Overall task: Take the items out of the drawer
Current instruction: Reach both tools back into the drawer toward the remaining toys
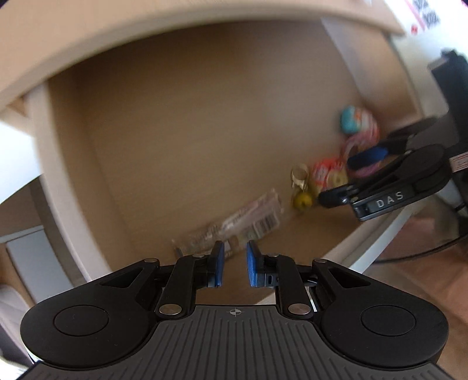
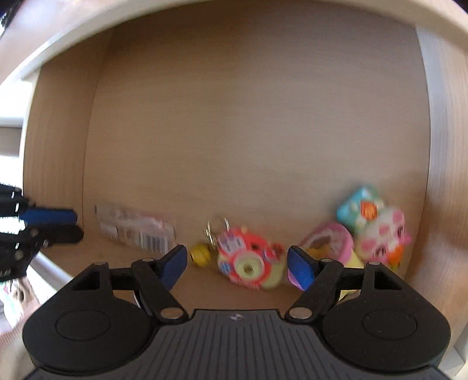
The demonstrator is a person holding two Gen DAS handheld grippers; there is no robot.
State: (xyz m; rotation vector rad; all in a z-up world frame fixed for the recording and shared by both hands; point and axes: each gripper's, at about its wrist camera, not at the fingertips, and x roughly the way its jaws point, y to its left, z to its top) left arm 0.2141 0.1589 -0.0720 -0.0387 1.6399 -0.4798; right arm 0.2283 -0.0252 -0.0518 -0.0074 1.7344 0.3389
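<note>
The open drawer (image 2: 248, 131) has a bare wooden floor and white walls. A clear plastic packet (image 1: 248, 219) with a barcode lies just beyond my left gripper (image 1: 234, 254), which is open by a narrow gap and holds nothing. My right gripper (image 2: 237, 257) is wide open over a red round toy (image 2: 248, 263), without touching it. A yellow bell keyring (image 2: 200, 254) lies to the toy's left. A pink toy (image 2: 327, 242), a teal toy (image 2: 359, 207) and a pink-white packet (image 2: 383, 236) are piled in the right corner. The views are blurred.
The drawer's white front rim (image 1: 380, 233) runs below the right gripper (image 1: 336, 181) in the left wrist view. A dark object (image 1: 450, 87) and cables stand outside the drawer at the right. The desk's underside (image 2: 204, 11) overhangs the back.
</note>
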